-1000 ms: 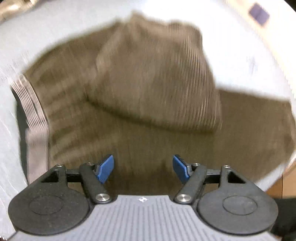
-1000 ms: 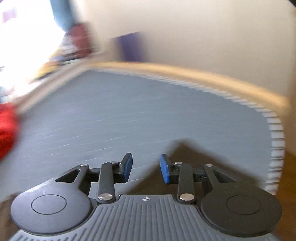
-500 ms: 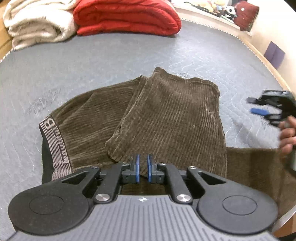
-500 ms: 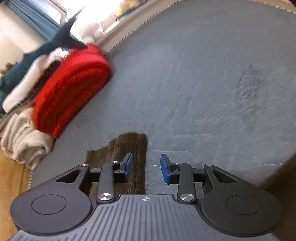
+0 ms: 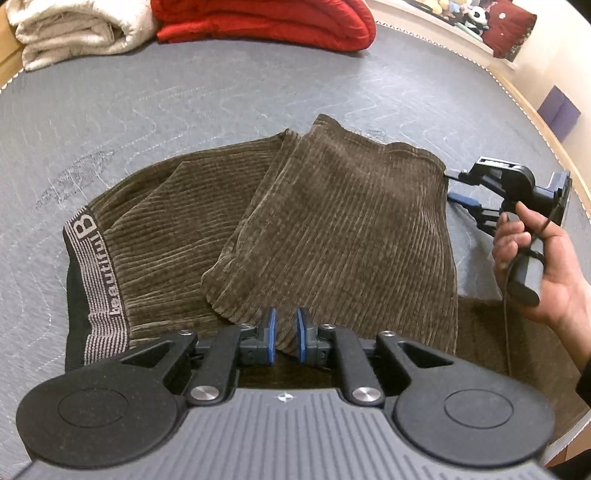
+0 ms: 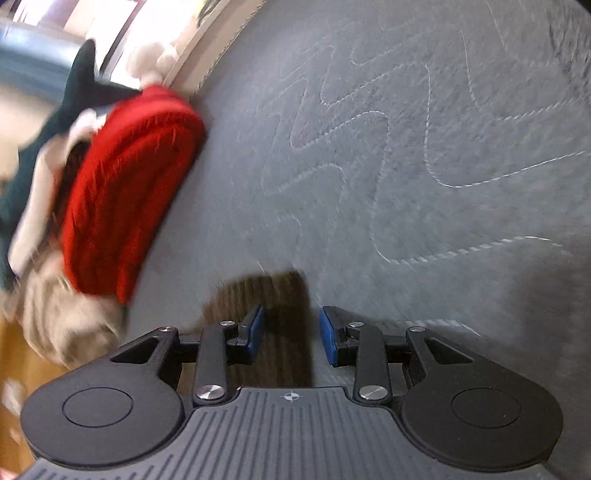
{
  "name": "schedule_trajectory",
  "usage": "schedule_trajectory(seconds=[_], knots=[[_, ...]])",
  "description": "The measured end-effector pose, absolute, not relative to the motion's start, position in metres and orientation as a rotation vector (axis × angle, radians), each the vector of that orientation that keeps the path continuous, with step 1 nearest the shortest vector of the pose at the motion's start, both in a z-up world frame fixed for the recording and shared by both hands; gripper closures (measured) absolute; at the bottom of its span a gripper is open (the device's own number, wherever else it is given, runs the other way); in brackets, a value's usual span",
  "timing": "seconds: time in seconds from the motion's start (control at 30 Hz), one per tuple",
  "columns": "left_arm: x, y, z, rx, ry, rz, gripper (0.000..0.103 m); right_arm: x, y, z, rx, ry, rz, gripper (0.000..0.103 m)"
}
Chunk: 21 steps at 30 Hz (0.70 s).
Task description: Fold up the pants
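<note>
**Here, two tools flank a half-folded pair of pants**

Here the brown corduroy pants (image 5: 332, 229) lie on a grey quilted bed (image 5: 184, 92), with the legs already doubled back over the seat so the hems sit toward the striped waistband (image 5: 99, 269). I take the pants as the landmark for everything else.

The left tool (image 5: 283, 335) sits at the near edge of the pants, right at the bottom of the folded-over leg panel. Its blue pads stand narrow, with a fold of corduroy showing in the small gap between them; it appears to pinch that edge, though whether the grip is firm I cannot tell. The right tool (image 5: 461, 188) is at the right side of the pants, near the far right corner of the folded panel, held in the person's right hand (image 5: 535, 266). In its own blurred view the jaws stand wide and hold nothing, with a strip of the corduroy (image 6: 273, 314) lying between and beyond them.

The folded bundle's long axis runs left to right, from waistband toward the fold on the right. The next fold likely turns on that axis, carrying one end across to the other; the right tool is nearer the fold end.

Beyond the pants, at the far edge of the bed, rest a rolled red blanket (image 5: 266, 18) and a cream blanket (image 5: 77, 29). No containers are in view.
</note>
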<state>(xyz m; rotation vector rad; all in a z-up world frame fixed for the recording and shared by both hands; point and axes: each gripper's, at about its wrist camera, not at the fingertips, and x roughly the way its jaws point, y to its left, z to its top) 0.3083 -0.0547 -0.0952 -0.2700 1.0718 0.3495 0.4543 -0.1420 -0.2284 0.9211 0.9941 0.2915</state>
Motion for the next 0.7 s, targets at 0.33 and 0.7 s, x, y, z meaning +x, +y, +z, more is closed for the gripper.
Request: schedule_trajectory(seconds=[0.33, 0.7], knots=[[0.323, -0.055, -0.099, -0.266, 1.064, 0.385, 0.090, 0.471, -0.127, -0.222, 0.840, 0.970, 0.403, 0.083], [0.328, -0.060, -0.090, -0.247, 1.017, 0.354, 0.090, 0.442, -0.286, -0.123, 0.951, 0.500, 0.044, 0.087]])
